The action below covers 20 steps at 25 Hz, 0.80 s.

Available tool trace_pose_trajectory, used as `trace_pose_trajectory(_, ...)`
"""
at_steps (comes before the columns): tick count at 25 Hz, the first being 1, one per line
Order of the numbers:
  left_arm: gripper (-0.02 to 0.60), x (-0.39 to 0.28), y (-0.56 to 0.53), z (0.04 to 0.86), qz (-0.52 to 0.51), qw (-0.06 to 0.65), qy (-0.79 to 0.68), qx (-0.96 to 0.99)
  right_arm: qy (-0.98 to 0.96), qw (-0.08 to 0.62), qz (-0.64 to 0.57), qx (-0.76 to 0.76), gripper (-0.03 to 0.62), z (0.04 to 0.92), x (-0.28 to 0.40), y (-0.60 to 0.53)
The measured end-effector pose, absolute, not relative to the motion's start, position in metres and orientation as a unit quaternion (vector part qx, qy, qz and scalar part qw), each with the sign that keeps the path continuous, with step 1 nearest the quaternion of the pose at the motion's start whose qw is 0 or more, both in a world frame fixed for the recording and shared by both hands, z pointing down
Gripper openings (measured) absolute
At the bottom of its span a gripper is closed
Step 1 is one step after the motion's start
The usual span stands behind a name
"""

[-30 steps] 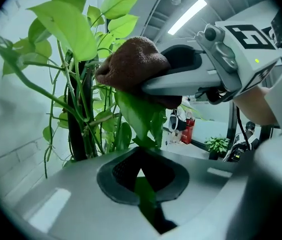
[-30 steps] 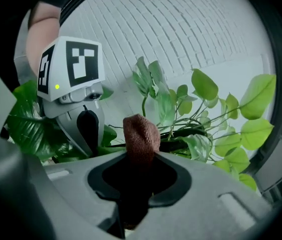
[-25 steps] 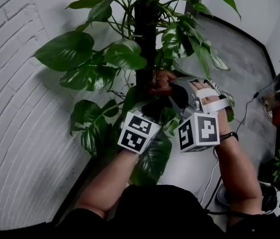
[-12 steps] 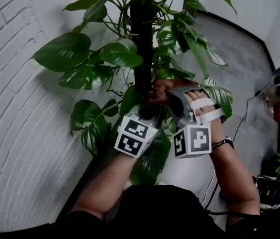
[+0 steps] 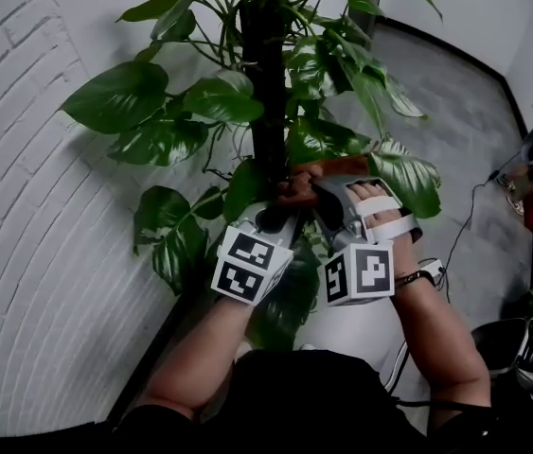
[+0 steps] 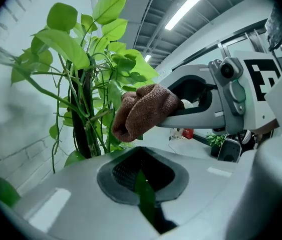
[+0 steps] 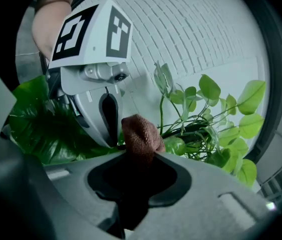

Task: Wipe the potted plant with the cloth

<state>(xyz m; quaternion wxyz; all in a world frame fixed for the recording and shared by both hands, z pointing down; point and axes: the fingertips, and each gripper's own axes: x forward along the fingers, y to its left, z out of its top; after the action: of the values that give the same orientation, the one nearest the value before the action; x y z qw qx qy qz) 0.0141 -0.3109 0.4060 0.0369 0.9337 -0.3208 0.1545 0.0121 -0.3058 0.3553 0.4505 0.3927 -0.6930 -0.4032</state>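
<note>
We've got the plant [image 5: 124, 97] standing right up against the white brick wall [image 5: 29, 235], with big leaves fanning out round a dark pole [image 5: 268, 83] in the middle. Grey floor [image 5: 465, 130] runs off to the right of it.

Both our grippers are low in the foliage, side by side and close to that pole. The right gripper [image 5: 309, 192] is clamped on the brown cloth [image 5: 296, 183], which pokes out past the jaw tips as a bunched wad. In the head view that wad sits at the leaves just right of the pole.

The left gripper [image 5: 271, 220] has its jaws pressed together on a leaf [image 6: 145, 191]. In the left gripper view a narrow green strip of it runs down through the jaw gap. From that same view the cloth hangs just above and ahead of the left jaws, and we can't tell if it's touching the leaf being held.
</note>
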Motion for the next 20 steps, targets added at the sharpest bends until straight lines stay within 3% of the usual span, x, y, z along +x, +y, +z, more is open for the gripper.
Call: trace_pose_trajectory(20, 0.017, 0.011, -0.292, 0.413, 0.158, 0.050, -0.369, 0.915, -0.755, 0.404, -0.362, 0.369, 0.067, 0.383, 0.017, -0.277)
